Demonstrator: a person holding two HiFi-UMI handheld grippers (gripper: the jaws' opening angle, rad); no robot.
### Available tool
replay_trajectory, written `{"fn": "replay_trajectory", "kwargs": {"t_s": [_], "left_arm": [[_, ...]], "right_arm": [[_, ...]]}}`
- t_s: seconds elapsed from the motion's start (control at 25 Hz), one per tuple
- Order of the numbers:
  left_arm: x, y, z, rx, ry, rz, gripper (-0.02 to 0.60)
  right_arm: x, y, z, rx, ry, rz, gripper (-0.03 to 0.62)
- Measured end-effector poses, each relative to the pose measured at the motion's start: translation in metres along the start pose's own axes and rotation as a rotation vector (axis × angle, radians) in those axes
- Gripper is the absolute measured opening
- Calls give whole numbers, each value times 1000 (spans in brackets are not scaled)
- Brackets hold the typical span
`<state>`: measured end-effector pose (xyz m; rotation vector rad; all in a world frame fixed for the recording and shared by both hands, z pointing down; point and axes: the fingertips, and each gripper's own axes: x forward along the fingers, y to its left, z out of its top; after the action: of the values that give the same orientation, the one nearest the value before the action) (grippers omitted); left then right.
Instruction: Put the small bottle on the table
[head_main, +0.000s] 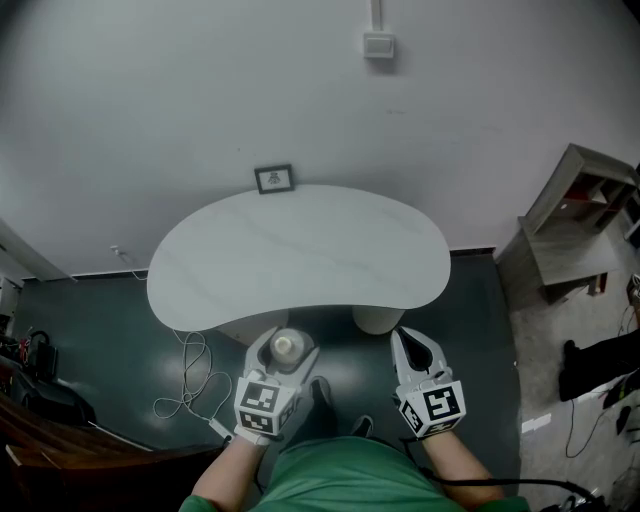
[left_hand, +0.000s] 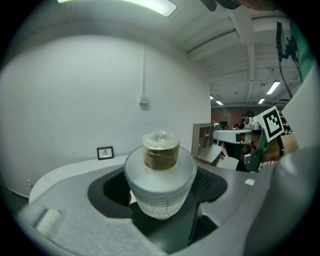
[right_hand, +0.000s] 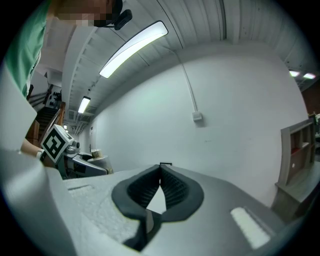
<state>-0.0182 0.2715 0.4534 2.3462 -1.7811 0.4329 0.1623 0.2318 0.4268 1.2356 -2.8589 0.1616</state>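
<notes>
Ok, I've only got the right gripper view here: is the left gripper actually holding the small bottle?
Observer: Yes, the left gripper is shut on the small bottle, with a jaw on each side of it.
Operator: Upright?
Observer: Yes, its gold cap points up.
Operator: Over the table?
Observer: Not yet; the head view shows it short of the table's near edge.

Soft ceiling strip light (right_hand: 132, 47); dark, warped fisheye edges.
</notes>
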Motion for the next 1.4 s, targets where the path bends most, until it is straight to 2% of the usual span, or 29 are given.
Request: {"fn": "replay_trajectory", "kwargs": {"t_s": [0.24,0.88,1.12,1.4], "left_arm": [[33,32,6,-2,-2,-21,345],[123,116,17,32,5,-142,345],[140,134,13,36,9,-187,345],[146,149,12,67,14,-204,345]], "right_arm": [[36,-10,0,-8,20,-27,2],[141,-30,4,-13,71,-141,2],[164,-28,3,-18,99,-170,2],[184,-20,-2,-13,117,-179,2]]}}
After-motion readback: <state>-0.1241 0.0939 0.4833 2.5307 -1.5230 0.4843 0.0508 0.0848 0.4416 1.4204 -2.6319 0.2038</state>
